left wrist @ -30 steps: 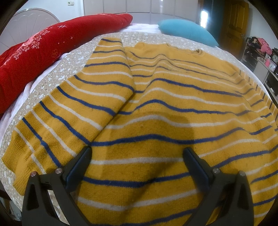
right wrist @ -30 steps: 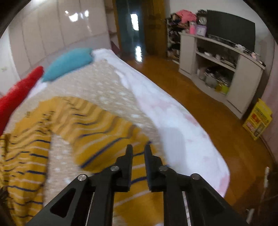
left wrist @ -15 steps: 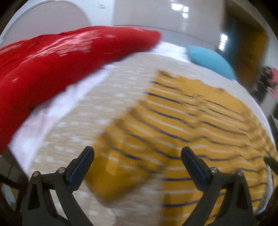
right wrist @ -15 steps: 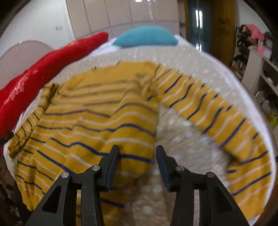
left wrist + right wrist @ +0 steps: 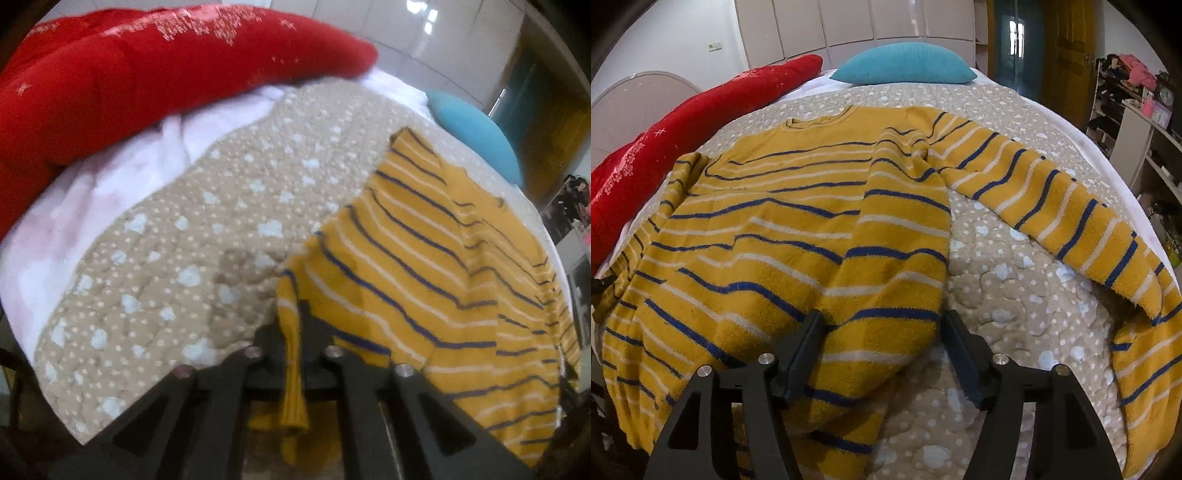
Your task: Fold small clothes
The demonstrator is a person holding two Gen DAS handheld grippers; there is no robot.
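A mustard-yellow sweater (image 5: pixel 798 229) with blue and white stripes lies spread on the beige spotted bed cover (image 5: pixel 1008 280). Its right sleeve (image 5: pixel 1071 221) stretches out to the right and hangs over the bed edge. My left gripper (image 5: pixel 293 332) is shut on the cuff of the left sleeve (image 5: pixel 291 369), which hangs down between the fingers; the sweater's body (image 5: pixel 443 280) lies to the right in that view. My right gripper (image 5: pixel 882 332) is open over the sweater's lower right hem and holds nothing.
A red quilt (image 5: pixel 147 74) lies along the left side of the bed, also in the right wrist view (image 5: pixel 683 136). A teal pillow (image 5: pixel 905 62) sits at the head. White sheet (image 5: pixel 92 206) shows at the bed's edge. Shelves (image 5: pixel 1137 122) stand at the right.
My left gripper swung left to the sleeve cuff and shut on it. My right gripper let go of the right sleeve, opened wide and turned to the sweater's hem.
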